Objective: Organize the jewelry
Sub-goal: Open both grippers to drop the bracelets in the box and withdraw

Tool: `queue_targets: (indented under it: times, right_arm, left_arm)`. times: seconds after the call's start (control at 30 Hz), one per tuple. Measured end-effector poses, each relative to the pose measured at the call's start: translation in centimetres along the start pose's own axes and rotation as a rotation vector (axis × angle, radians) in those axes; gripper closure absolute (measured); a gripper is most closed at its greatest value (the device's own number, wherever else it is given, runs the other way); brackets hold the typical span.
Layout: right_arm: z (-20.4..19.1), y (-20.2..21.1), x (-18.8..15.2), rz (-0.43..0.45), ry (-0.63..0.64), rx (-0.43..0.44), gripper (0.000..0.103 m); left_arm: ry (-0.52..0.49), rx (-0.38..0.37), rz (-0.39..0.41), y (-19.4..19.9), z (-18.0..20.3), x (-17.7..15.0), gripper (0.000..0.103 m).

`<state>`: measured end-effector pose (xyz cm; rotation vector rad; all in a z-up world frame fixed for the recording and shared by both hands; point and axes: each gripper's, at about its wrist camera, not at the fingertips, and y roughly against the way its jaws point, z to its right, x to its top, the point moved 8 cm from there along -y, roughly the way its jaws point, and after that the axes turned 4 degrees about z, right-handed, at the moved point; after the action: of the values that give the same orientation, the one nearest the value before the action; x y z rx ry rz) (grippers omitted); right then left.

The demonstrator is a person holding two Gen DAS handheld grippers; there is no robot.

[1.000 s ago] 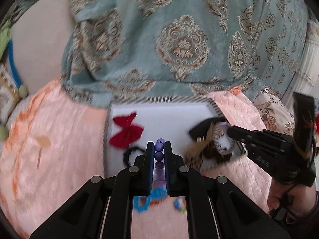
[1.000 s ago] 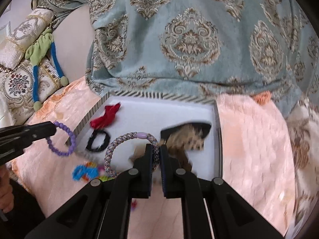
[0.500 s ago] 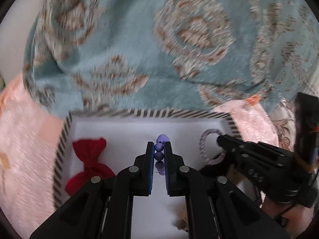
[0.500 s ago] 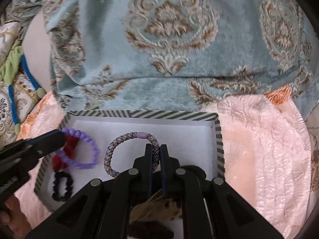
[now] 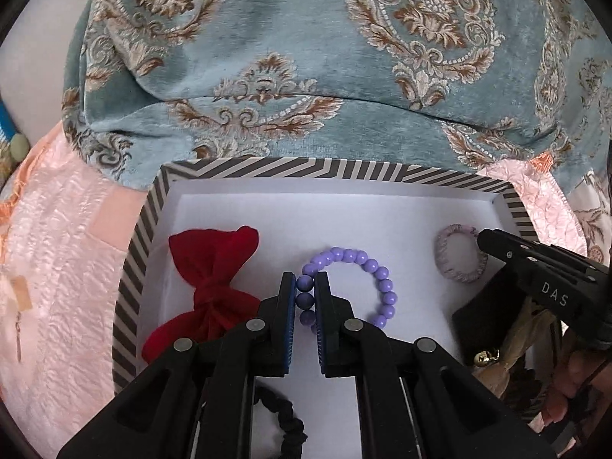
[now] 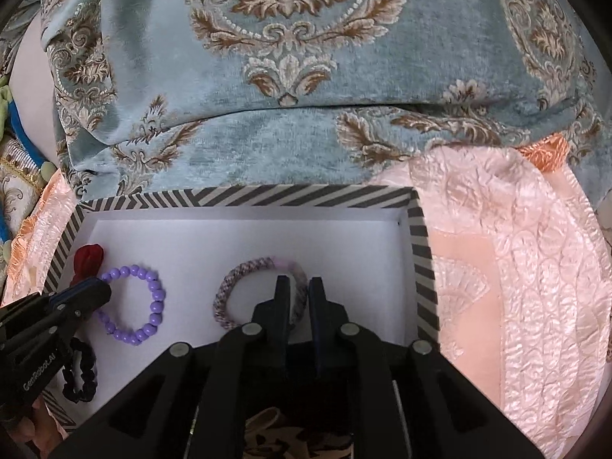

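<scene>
Left wrist: striped box with bow, bead bracelet, braided ring

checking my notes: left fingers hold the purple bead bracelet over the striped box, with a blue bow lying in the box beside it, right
Not quite. The bow is red, not blue, as the left wrist view shows. The rest holds: the left gripper holds the purple bead bracelet over the striped box, the bow lying beside it.
</scene>
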<state>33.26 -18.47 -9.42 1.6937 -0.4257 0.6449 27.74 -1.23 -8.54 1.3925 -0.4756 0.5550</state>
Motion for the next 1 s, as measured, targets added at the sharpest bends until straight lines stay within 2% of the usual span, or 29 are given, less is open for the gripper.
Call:
queue_targets:
  times: [0.1, 0.17, 0.4, 0.5, 0.63, 0.77, 1.0]
  right_arm:
    - [0.0, 0.6, 0.2, 0.029, -0.001, 0.007, 0.083]
    - [0.0, 1.0, 0.3, 0.042, -0.004, 0.004, 0.077]
    - [0.4, 2.4, 0.1, 0.075, 0.004, -0.009, 0.075]
    - [0.2, 4.5, 0.2, 0.130, 0.007, -0.011, 0.075]
    - [-0.7, 7.3, -0.6, 0.178, 0.018, 0.007, 0.075]
    - [-1.3, 10.1, -2.4, 0.215, 0.052, 0.007, 0.075]
    - [-2.4, 15.0, -7.2, 0.252, -0.002, 0.067, 0.075]
  left_arm:
    - [0.007, -0.005, 0.001, 0.0, -0.1, 0.0, 0.103]
    - [0.012, -0.007, -0.002, 0.0, -0.1, 0.0, 0.090]
    - [0.028, -0.040, 0.031, 1.3, 0.1, 0.5, 0.090]
    - [0.021, -0.063, 0.053, 2.7, 0.0, 0.4, 0.090]
    - [-0.024, -0.038, 0.101, 5.6, -1.1, -0.5, 0.090]
    - [-0.009, -0.029, 0.116, 8.3, -2.9, -2.6, 0.090]
    - [-0.007, -0.028, 0.103, 11.2, -4.7, -8.1, 0.090]
